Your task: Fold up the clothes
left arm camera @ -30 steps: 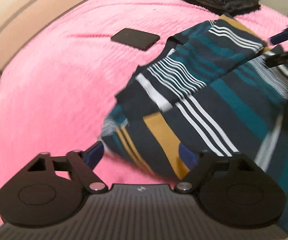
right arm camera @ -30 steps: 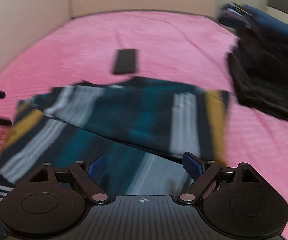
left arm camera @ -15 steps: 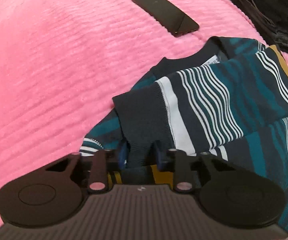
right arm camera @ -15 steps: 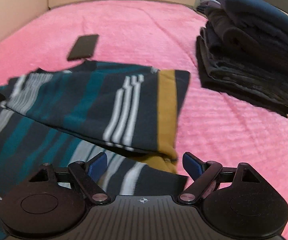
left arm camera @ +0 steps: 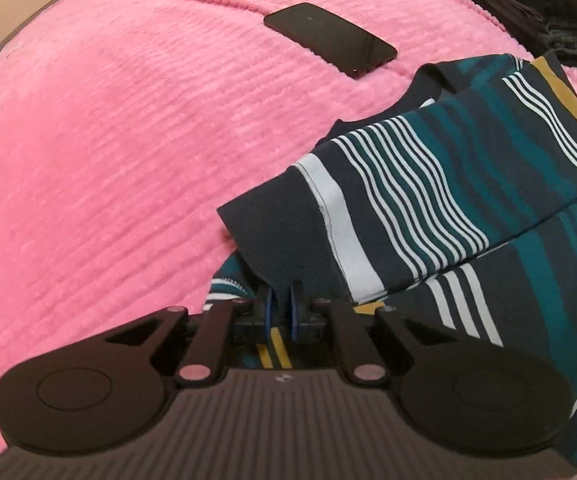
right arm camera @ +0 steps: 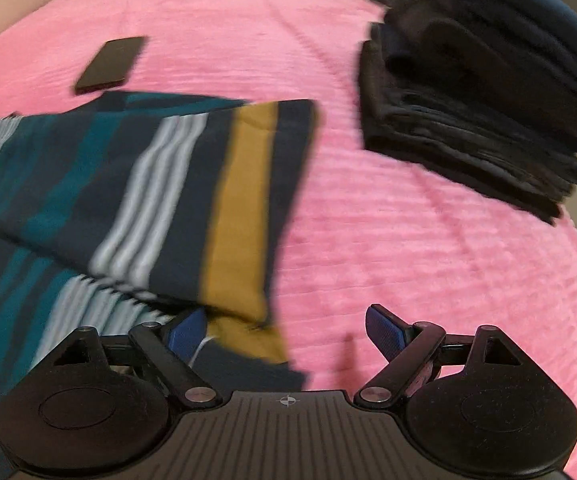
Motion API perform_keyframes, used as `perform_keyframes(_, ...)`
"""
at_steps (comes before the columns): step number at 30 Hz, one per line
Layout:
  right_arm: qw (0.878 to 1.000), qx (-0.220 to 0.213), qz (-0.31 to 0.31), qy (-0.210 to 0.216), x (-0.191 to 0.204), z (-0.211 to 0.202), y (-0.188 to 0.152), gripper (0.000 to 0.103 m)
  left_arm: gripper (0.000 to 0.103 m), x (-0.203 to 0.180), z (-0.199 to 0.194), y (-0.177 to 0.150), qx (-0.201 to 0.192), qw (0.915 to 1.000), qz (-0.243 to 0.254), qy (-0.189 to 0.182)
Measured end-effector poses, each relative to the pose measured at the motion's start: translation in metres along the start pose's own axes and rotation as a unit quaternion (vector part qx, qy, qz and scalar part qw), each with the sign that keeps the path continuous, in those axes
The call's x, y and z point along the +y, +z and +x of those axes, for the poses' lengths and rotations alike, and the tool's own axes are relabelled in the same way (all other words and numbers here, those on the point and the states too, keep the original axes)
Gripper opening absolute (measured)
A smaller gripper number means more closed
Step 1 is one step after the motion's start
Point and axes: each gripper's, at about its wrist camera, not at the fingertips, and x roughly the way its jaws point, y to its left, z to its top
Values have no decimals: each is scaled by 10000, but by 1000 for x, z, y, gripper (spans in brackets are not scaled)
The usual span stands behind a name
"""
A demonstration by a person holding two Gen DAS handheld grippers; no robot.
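I am working on the dark navy knitted sweater with teal, white and mustard stripes (left arm camera: pixel 428 184), which is lying on the pink ribbed bedspread (left arm camera: pixel 128 140), just beside the flat black phone (left arm camera: pixel 330 40) and nearer to me than it. The left gripper (left arm camera: pixel 281 308) is holding the plain navy cuff of the sleeve (left arm camera: pixel 276 232); its jaws are pressed together on this cloth. The sleeve is lying across the body of the sweater, so I am judging that the step in hand is bringing the sleeve inward over the chest. The right gripper (right arm camera: pixel 288 332) is hovering at the sweater's edge on the side away from the phone, with its jaws wide apart and nothing between them; its left finger is lying just over the cloth.

For the next move I am thinking the cuff needs to be laid flat on the body and released without dragging the layer under it, while the right gripper is finding an edge to take. This is only my judgement.

The knit is looking soft and limp, and it is forming loose rounded folds. The bedspread is plush with fine ridges, so the cloth may be catching on it. The stack of dark folded clothes (right arm camera: pixel 480 92) is standing well apart from the phone, beyond the sweater.
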Motion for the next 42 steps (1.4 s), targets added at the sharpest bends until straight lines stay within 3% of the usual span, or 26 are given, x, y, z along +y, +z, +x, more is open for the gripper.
perform_keyframes(9, 9950, 188, 968, -139, -26, -8, -5, 85, 10, -2, -16, -10, -9, 9997, 187, 154)
perform_keyframes(14, 9921, 321, 1147, -387, -42, -20, -18, 85, 25, -19, -43, -18, -167, 9992, 283, 233)
perform_keyframes(18, 9849, 458, 1584, -522, -73, -22, -26, 85, 28, -43, -58, -33, -156, 9994, 268, 152)
perform_keyframes(21, 9938, 67, 1104, -117, -70, -34, -21, 85, 31, -63, -70, -48, -169, 9995, 248, 132)
perform_keyframes(27, 9986, -1, 236, 483, -48, -8, -9, 85, 31, -98, -86, -76, -31, 9999, 9, 104)
perform_keyframes(29, 9979, 28, -290, 571, -38, 5, -8, 85, 31, -107, -89, -83, 32, 9999, -93, 124)
perform_keyframes(31, 9974, -204, -656, 225, -40, 8, -8, 85, 31, -115, -92, -87, 76, 9997, -159, 146)
perform_keyframes(34, 9993, -74, -237, 287, -59, 14, -7, 85, 31, -126, -98, -92, 123, 9995, -238, 189)
perform_keyframes(42, 9994, 38, -9, 353, -65, -3, -24, 85, 33, -141, -113, -106, 181, 9988, -379, 258)
